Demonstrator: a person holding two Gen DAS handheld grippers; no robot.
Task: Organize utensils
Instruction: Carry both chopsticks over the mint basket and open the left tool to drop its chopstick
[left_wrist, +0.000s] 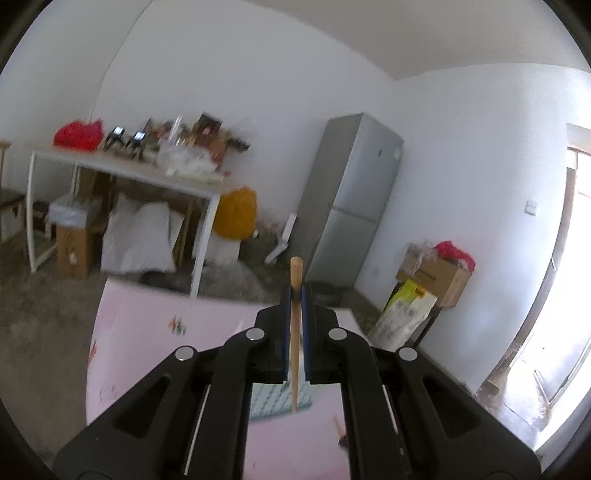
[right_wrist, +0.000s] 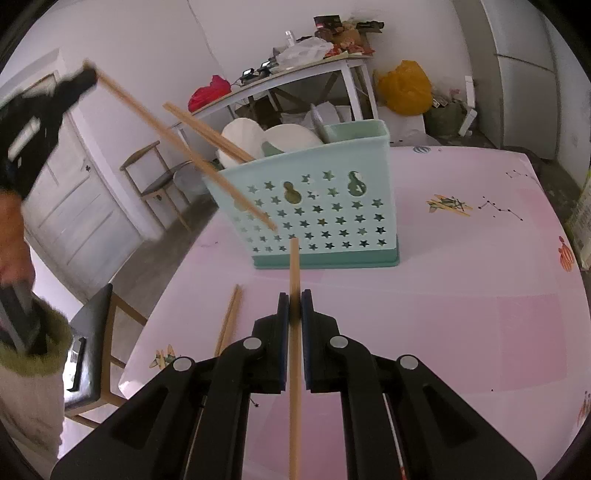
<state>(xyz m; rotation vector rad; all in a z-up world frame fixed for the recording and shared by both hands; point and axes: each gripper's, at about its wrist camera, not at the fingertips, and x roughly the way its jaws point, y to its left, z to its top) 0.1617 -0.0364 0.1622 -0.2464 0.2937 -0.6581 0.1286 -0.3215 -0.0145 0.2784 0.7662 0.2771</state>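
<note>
My left gripper (left_wrist: 295, 295) is shut on a wooden chopstick (left_wrist: 294, 354) and is held high, looking out across the room. In the right wrist view the left gripper (right_wrist: 88, 75) is blurred at the upper left. Its chopstick (right_wrist: 184, 147) slants down towards the mint-green utensil holder (right_wrist: 325, 206) with star cut-outs. My right gripper (right_wrist: 294, 297) is shut on another chopstick (right_wrist: 294, 369), which points at the holder's front wall. The holder stands on the pink table (right_wrist: 443, 295). Chopsticks (right_wrist: 207, 129) lean out of its left end, and white spoons (right_wrist: 258, 136) sit inside.
Two loose chopsticks (right_wrist: 229, 321) lie on the table left of my right gripper. A dark-seated chair (right_wrist: 92, 354) stands at the table's left edge, beside a person's fur-cuffed sleeve (right_wrist: 33, 347). Behind are a cluttered white table (left_wrist: 147, 170), a fridge (left_wrist: 351, 199) and a yellow bag (right_wrist: 404, 88).
</note>
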